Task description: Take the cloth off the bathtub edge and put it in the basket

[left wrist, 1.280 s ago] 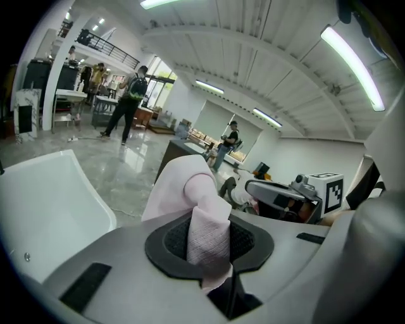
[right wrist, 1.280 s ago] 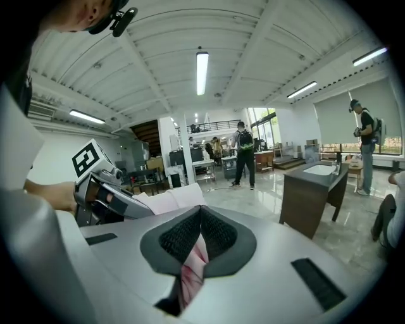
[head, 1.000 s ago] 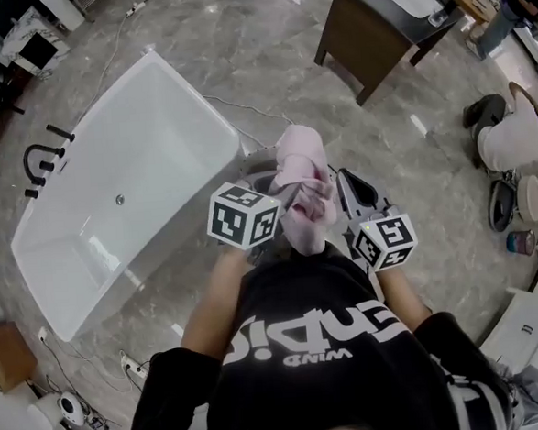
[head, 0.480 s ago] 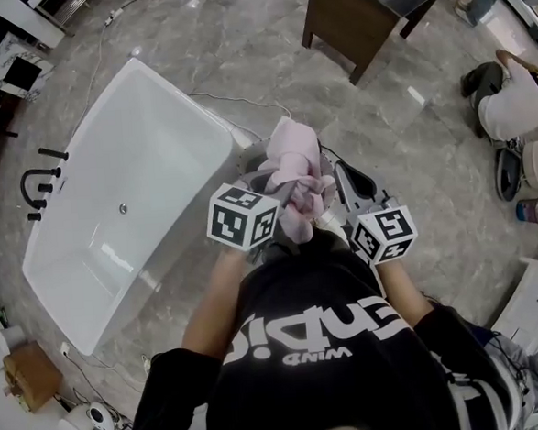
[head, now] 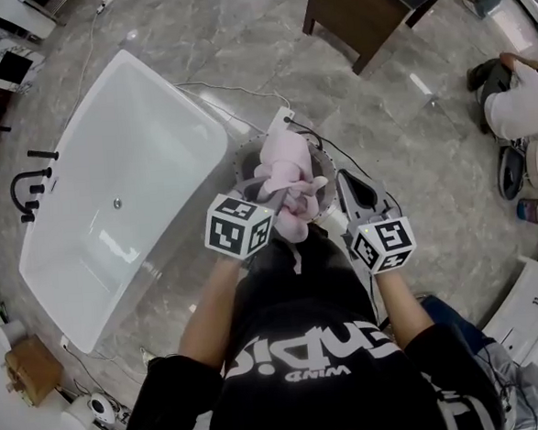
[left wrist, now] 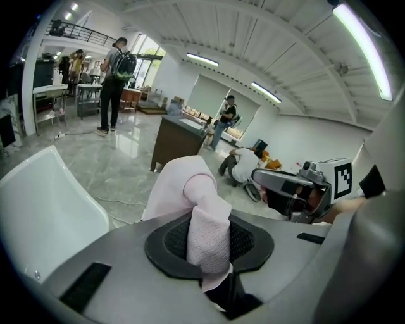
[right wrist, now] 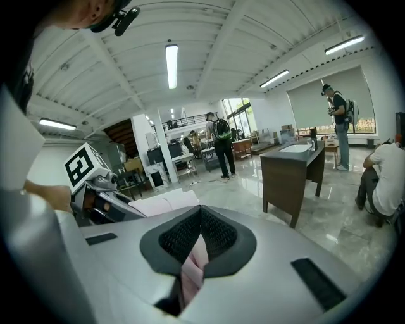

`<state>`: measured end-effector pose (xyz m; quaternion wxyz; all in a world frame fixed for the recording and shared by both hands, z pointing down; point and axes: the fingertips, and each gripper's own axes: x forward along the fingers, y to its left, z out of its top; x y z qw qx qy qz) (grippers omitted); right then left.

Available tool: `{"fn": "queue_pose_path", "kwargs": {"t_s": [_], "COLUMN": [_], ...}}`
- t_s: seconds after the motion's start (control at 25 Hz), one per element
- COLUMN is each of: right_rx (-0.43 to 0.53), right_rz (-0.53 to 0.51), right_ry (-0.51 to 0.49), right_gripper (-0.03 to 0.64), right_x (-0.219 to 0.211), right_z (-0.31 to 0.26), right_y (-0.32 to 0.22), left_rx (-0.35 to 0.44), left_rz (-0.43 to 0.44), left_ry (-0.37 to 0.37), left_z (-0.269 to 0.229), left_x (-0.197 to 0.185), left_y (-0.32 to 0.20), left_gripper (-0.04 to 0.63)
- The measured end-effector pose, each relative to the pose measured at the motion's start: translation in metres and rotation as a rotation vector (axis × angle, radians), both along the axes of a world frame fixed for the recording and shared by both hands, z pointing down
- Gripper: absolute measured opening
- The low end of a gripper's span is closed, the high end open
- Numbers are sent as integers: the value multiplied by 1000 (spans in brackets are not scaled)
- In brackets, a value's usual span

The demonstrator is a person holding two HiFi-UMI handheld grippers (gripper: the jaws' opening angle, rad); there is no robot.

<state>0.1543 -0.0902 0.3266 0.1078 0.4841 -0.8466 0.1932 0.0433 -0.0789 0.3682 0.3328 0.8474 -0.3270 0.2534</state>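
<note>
**Cloth held over basket by both tools**

Head view, L to R: a white bathtub (head: 110, 175) is seen at left, its edge bare of cloth. Beside it, the left tool (head: 266, 199) is nearly closed, with a fold of the pink cloth (head: 289, 167) pinched between its pads. The left gripper view confirms this, the cloth bulging up past the jaws. The cloth is bunched directly above the grey round basket (head: 247, 168), which is set on the floor just beside the tub. Whether it touches the basket cannot be told. The right tool (head: 334, 196) is clamped on a thinner bit of cloth. Step judged: placing, approx. final stage. Next: cloth to be lowered into the basket, then both tools opened & withdrawn.
</note>
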Motion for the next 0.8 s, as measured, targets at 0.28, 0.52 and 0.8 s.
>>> {"fn": "queue_pose_path", "kwargs": {"t_s": [0.28, 0.52, 0.8], "right_rx": [-66, -153, -227], "right_rz": [15, 25, -8], "right_ry": [10, 36, 21], "right_gripper": [12, 12, 12], "right_x": [12, 16, 0], "right_z": [65, 159, 266], "right_y": [-19, -15, -16], "left_rx": [-75, -134, -173], "left_rz": [10, 9, 17], "left_ry": [-14, -14, -64], "left_z": [76, 170, 292], "left_x": [7, 13, 20], "left_y": [-14, -27, -33], "left_gripper": [77, 77, 77]}}
